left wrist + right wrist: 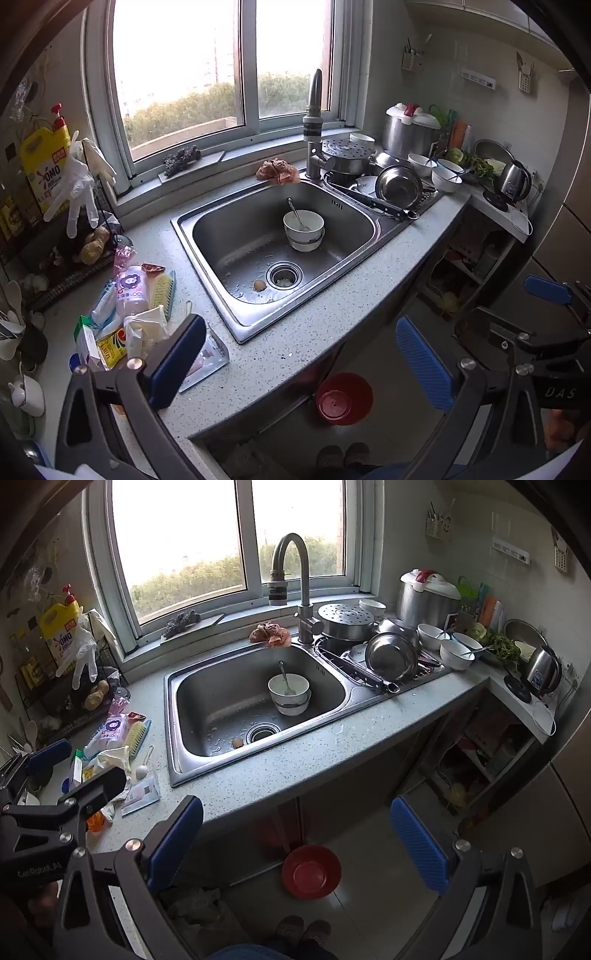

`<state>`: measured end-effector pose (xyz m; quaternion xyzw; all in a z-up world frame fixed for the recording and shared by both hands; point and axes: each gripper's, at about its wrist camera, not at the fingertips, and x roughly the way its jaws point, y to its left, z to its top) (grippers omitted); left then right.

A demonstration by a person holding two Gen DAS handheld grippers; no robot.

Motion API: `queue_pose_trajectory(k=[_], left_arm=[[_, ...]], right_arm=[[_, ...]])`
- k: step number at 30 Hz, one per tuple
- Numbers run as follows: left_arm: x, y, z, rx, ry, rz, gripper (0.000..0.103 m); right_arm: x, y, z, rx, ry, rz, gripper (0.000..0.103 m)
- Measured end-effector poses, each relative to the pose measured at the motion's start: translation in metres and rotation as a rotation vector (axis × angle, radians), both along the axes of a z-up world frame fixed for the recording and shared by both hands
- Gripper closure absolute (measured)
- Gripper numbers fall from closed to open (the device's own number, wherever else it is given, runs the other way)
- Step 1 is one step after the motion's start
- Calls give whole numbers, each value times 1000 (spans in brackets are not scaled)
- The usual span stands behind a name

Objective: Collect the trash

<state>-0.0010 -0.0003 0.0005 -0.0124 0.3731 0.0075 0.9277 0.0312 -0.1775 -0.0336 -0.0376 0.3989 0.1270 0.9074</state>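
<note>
A heap of wrappers and packets [125, 325] lies on the grey counter left of the sink; it also shows in the right wrist view [110, 753]. A clear flat packet [207, 358] lies at its near edge. My left gripper [299, 365] is open and empty, its left pad [177, 365] just above that packet. My right gripper [295, 843] is open and empty, held in front of the counter above the floor. The right gripper shows at the right of the left wrist view [517, 321], and the left gripper at the left of the right wrist view [81, 771].
The steel sink [207, 221] holds stacked white bowls [303, 230] with a spoon and a small brown scrap [259, 285] by the drain. A crumpled rag [277, 170] sits by the faucet [314, 122]. A dish rack with pots [388, 177] stands right. A red basin [344, 398] is on the floor.
</note>
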Motion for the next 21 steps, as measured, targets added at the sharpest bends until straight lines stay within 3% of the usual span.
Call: queue_pose_trajectory(k=[21], left_arm=[[3, 2, -6, -29, 37, 4, 0]], right_arm=[[3, 1, -4, -9, 17, 14, 0]])
